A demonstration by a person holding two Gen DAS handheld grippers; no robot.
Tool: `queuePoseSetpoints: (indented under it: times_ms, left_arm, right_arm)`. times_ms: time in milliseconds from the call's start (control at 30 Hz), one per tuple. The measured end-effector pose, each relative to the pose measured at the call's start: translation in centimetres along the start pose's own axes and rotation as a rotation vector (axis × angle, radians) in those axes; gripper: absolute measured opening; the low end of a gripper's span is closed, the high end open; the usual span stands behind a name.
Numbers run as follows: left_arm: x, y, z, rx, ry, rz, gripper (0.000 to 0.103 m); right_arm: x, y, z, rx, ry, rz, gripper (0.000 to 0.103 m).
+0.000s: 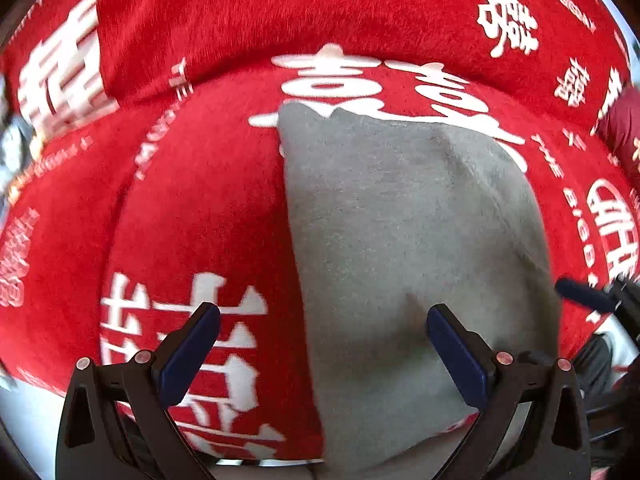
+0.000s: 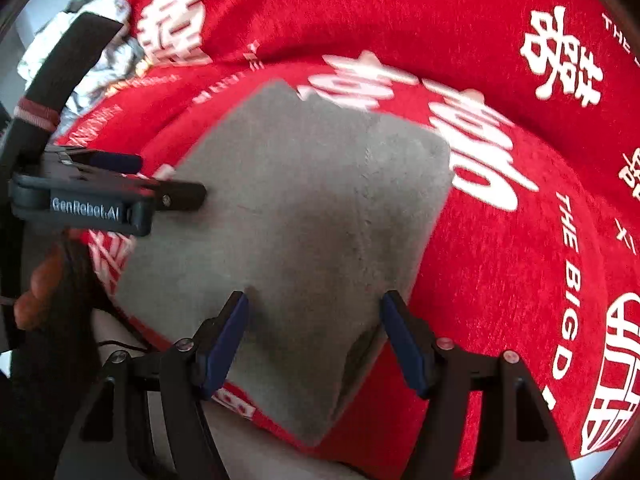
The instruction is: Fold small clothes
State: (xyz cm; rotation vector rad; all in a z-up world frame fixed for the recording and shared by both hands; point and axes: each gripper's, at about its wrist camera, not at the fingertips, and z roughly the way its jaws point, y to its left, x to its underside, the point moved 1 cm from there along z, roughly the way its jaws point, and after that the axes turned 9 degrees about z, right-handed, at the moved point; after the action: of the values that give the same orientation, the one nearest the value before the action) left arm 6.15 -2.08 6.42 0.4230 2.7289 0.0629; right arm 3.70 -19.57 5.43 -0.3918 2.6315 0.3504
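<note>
Right gripper (image 2: 314, 340): jaws wide, empty, hovering over near corner of grey cloth (image 2: 296, 216). Judged: poised between grasps.
Left gripper (image 1: 322, 350): jaws wide, empty, straddling cloth's left edge.
Cloth lies flat, apparently folded, on red blanket (image 2: 500, 260); flat lay suits further folding.
Right view alone shows left gripper from its side, hand (image 2: 38, 280), clutter (image 2: 100, 64) far left. Left view alone shows cloth's left edge head-on.
</note>
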Motion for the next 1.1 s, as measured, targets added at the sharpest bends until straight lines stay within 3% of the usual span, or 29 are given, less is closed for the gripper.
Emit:
queuePoseSetpoints:
  times_ms: [67,167,233,367,500,567,700,767,900,1100]
  left_arm:
    - [0.4,-0.1,0.4,-0.055,0.022,0.020,0.103]
    - [1.1,0.4,1.5,-0.013,0.054,-0.008,0.103]
    - [1.5,0.6,2.0,0.017,0.074,-0.014,0.103]
    - [2.2,0.2,1.2,-0.017,0.059,0.016,0.103]
    - [2.5,-0.3,1.8,-0.011,0.074,0.021,0.103]
    - [2.6,0.0,2.1,0.000,0.080,0.005,0.103]
    - [2.6,0.1,2.2,0.012,0.082,0.003,0.103]
    - [2.7,0.2,2.2,0.018,0.084,-0.003,0.103]
    - [2.6,0.1,1.2,0.009,0.067,-0.006,0.103]
    - [2.6,-0.5,-0.8,0.012,0.023,0.025,0.103]
  right_arm:
    - [-0.3,0.5,-0.2,-0.015,-0.014,-0.020,0.072]
    - [-1.0,0.9,1.4,-0.016,0.014,-0.043,0.072]
    - [-1.4,0.1,3.6,-0.013,0.080,-0.036,0.072]
    - [-3.6,-0.6,3.1,-0.064,0.071,-0.013,0.072]
    - [-6.9,-1.6,2.7,-0.032,0.010,0.012,0.072]
    - [-8.2,-1.7,3.8,-0.051,0.026,0.037,0.072]
    - [-8.9,-1.4,8.5,0.037,0.116,0.009,0.073]
    - [-9.1,-1.3,8.8,0.045,0.075,-0.003,0.078]
    - [-9.0,-1.0,6.9,0.070,0.067,0.010,0.078]
    - [-4.7,-0.7,0.8,0.097,-0.023,-0.017,0.078]
